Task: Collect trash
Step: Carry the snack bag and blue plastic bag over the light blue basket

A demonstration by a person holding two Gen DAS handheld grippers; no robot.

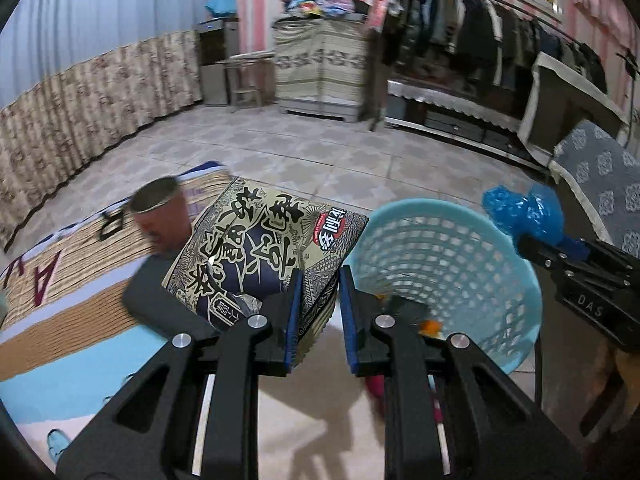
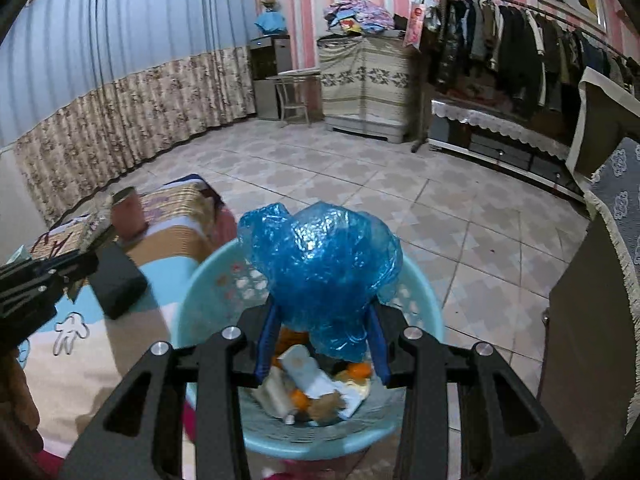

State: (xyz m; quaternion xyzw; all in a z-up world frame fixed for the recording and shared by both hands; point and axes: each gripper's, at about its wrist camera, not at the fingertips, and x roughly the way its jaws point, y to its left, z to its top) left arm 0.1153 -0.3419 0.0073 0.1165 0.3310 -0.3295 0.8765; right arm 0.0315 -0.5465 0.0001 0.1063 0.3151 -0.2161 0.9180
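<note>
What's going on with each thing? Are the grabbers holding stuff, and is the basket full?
left gripper: shut on the printed snack bag
right gripper: shut on the crumpled blue plastic bag, above the basket
light blue basket: upright, partly filled with trash
metal cup: blurred, on the bed

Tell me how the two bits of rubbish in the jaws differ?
The printed packet is flat, stiff and patterned in black and cream; the blue plastic bag is crumpled, glossy and plain. The packet is beside the basket; the bag hangs over it. Both are clamped between jaws.
</note>
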